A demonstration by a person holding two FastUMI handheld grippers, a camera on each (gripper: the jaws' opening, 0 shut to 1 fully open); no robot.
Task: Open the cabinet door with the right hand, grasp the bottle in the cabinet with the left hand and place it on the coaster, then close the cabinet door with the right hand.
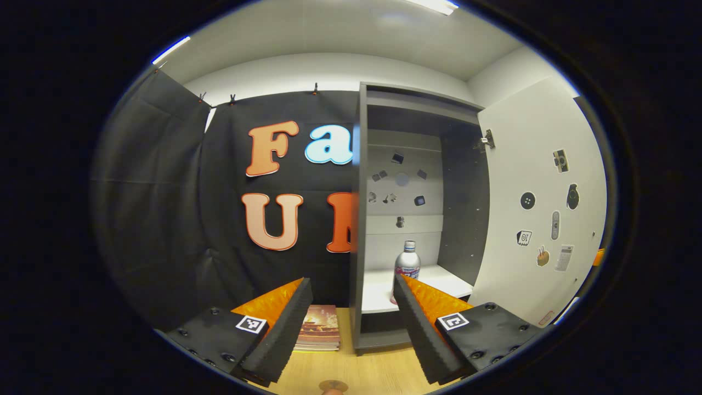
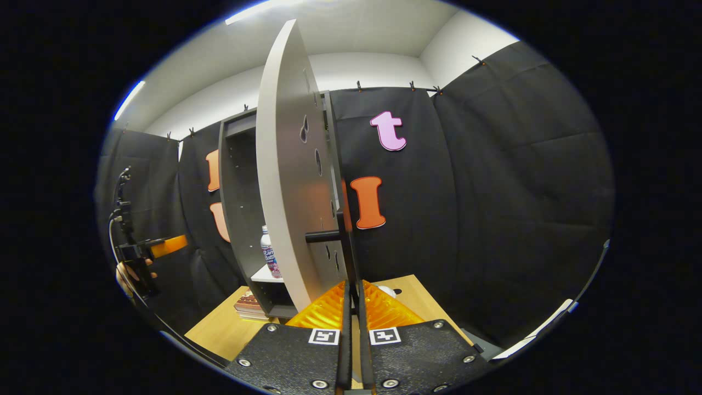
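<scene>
- A booth hung with black cloth holds a wooden surface with a grey cabinet standing on it.
- The cabinet door stands swung wide, stickers on its inner face.
- A stack of books lies at the cabinet's left foot.
- The bottle stands upright on the white shelf inside (near its front edge).
- The left gripper hangs spread wide, short of the cabinet.
- The right gripper is nearly closed, fingers flanking the door's edge (contact unclear).
- A coaster lies at the surface's near edge.
</scene>
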